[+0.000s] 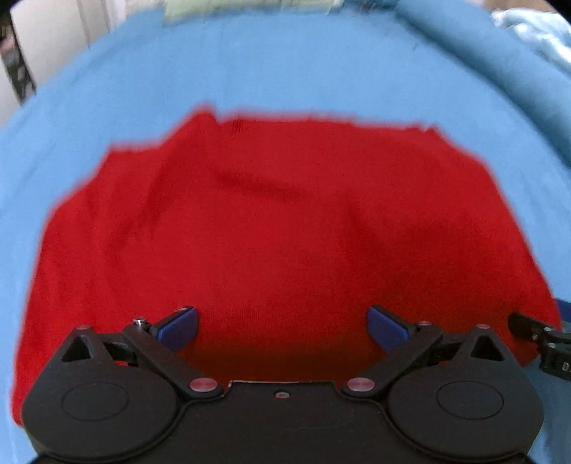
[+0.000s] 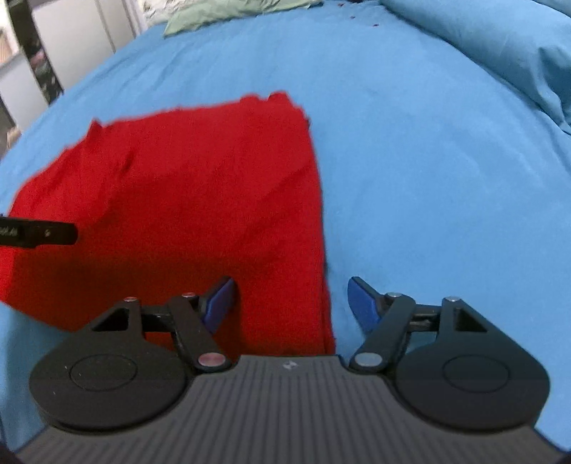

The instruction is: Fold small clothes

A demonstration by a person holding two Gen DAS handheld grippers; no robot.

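Observation:
A red garment lies flat on a blue bed sheet, with a few creases near its far left. My left gripper is open and empty, hovering over the near edge of the garment's middle. My right gripper is open and empty, straddling the right edge of the red garment. Part of the right gripper shows at the right edge of the left wrist view. Part of the left gripper shows at the left edge of the right wrist view.
The blue sheet covers the whole bed. A blue pillow or duvet lies at the far right. A green cloth lies at the far edge. A white wall and a dark post stand at the far left.

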